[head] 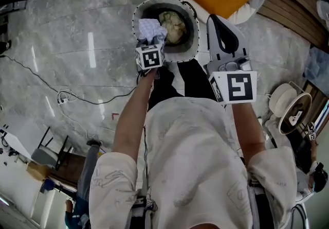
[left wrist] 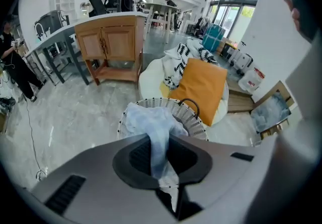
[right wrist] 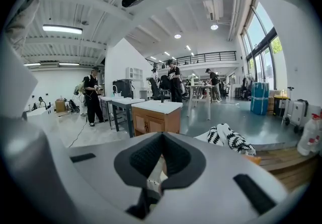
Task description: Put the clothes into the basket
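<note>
Left gripper (left wrist: 160, 140) grips blue cloth (left wrist: 151, 120) over basket (left wrist: 197, 118)

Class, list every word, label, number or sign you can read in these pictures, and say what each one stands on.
No readable text anywhere.
Left marker cube and right marker cube: black-and-white square patterns, not letters.
White container: red label, too blurred to read.
Bottle: label too small to read.

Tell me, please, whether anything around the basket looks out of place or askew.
Nothing looks wrong: the basket stands upright with a beige garment inside, and the left tongs hold a pale blue cloth over it. Only a loose cable trails across the floor nearby.
</note>
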### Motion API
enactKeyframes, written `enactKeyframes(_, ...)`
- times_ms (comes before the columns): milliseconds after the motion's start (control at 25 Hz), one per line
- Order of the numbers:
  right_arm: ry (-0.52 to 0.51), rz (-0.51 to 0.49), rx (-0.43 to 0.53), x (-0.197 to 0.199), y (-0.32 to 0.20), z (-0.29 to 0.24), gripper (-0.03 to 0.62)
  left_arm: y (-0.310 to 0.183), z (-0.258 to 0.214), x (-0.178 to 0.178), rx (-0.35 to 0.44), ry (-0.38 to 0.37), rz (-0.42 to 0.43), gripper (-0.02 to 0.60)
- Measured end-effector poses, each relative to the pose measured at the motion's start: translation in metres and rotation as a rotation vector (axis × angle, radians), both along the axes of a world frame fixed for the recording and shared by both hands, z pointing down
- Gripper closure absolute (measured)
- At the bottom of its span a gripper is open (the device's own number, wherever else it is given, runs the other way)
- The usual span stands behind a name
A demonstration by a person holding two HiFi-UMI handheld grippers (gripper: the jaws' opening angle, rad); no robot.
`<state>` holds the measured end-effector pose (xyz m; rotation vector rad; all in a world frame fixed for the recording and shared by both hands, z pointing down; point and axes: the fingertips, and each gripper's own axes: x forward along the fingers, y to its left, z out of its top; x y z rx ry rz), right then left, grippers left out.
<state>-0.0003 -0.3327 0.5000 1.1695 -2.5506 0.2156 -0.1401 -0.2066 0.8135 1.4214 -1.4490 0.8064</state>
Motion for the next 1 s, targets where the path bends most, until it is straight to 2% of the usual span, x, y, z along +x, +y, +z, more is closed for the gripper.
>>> enactKeyframes(360,-0.004,-0.014,-0.003,-0.017,0.005,-0.001,0.606,0.002,0.019,-0.004,-0.102,0.054,-0.060,0.529)
enactKeyframes(560,0.002,-0.017,-0.009,-0.021,0.005,0.002,0.606,0.008,0.022,-0.010,-0.141,0.059,-0.112,0.424)
enactKeyframes(680,0.003,-0.019,-0.010,-0.022,0.005,0.003,0.606,0.012,0.022,-0.013,-0.147,0.055,-0.123,0.390)
enactKeyframes(880,0.006,-0.018,-0.008,-0.026,0.008,0.001,0.606,0.021,0.021,-0.015,-0.142,0.060,-0.114,0.390)
enactKeyframes(1000,0.009,-0.016,-0.006,-0.026,0.009,0.000,0.606,0.022,0.014,-0.012,-0.106,0.061,-0.086,0.390)
